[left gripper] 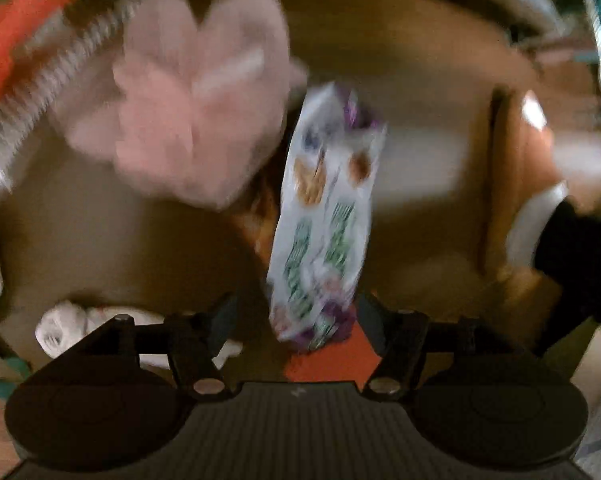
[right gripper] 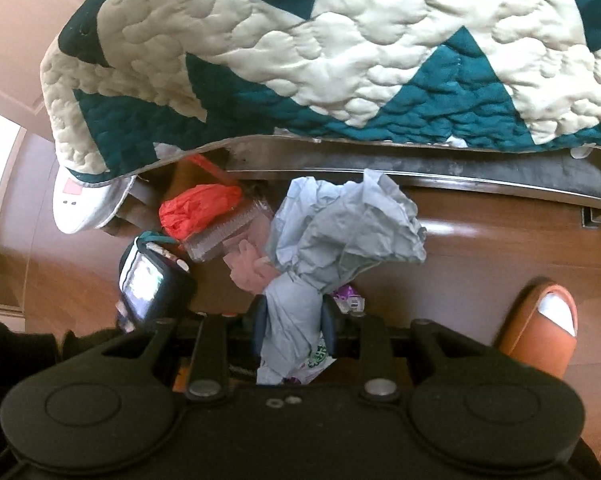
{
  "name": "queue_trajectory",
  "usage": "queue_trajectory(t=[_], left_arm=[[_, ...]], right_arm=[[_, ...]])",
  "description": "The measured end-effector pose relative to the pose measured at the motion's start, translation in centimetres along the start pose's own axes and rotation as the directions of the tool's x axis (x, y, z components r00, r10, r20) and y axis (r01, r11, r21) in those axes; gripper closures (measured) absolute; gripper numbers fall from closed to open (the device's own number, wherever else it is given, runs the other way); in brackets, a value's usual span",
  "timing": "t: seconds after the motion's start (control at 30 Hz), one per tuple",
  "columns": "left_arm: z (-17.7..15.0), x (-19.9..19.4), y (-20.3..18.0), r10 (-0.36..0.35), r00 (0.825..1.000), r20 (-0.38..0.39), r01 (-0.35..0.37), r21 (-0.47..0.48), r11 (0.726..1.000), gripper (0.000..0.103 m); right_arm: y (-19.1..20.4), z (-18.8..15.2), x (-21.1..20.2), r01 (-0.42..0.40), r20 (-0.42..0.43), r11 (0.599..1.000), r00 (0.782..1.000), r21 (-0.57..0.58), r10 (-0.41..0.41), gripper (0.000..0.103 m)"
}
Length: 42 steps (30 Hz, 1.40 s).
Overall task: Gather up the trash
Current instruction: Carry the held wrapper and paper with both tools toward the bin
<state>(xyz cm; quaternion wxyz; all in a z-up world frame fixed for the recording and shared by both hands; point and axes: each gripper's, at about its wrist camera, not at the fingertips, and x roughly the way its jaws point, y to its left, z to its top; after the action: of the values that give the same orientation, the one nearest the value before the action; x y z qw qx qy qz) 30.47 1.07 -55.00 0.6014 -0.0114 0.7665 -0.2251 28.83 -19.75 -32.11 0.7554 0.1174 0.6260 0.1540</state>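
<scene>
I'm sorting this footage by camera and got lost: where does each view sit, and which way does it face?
Left wrist: on the left gripper, looking down at the wooden floor; jaws open around a blurred snack wrapper.
Right wrist: on the right gripper, facing the floor below a quilt; jaws shut on a grey bag; the other gripper shows at left.
Shared: the person's orange slipper, pink bag, red bag and wrapper.
</scene>
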Motion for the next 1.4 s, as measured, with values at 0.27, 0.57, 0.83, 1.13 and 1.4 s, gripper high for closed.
queue_trajectory(t=[0.27, 0.57, 0.83, 1.13, 1.4], left_arm=[[0.0, 4.0, 0.0, 0.017, 0.994, -0.109, -0.022, -0.043, 0.999, 0.04], [0.2, 3.8, -1.1, 0.027, 0.997, -0.067, -0.027, 0.005, 1.0, 0.084], [-1.1, -2.0, -1.5, -0.054, 0.996, -0.074, 0.054, -0.002, 0.999, 0.087], [-2.7, -14.2, -6.4, -0.121, 0.992, 0.022, 0.119, 0.066, 0.991, 0.087], [-6.2, -26.9, -9.7, -0.081, 0.945, 0.318, 0.095, -0.029, 0.995, 0.087]], right_arm=[[0.1, 0.0, 0.6, -0.029, -0.03, 0.999, 0.999, 0.029, 0.03, 0.075], [0.5, 0.1, 0.7, -0.02, -0.027, 1.0, 0.999, 0.023, 0.021, 0.075], [-0.3, 0.9, -0.4, 0.05, 0.058, 0.998, 0.997, 0.025, -0.051, 0.075], [-0.3, 1.2, -4.2, 0.093, 0.186, 0.996, 0.978, 0.005, -0.092, 0.075], [2.1, -0.2, -12.6, 0.082, 0.304, 0.995, 0.951, -0.065, -0.058, 0.076]])
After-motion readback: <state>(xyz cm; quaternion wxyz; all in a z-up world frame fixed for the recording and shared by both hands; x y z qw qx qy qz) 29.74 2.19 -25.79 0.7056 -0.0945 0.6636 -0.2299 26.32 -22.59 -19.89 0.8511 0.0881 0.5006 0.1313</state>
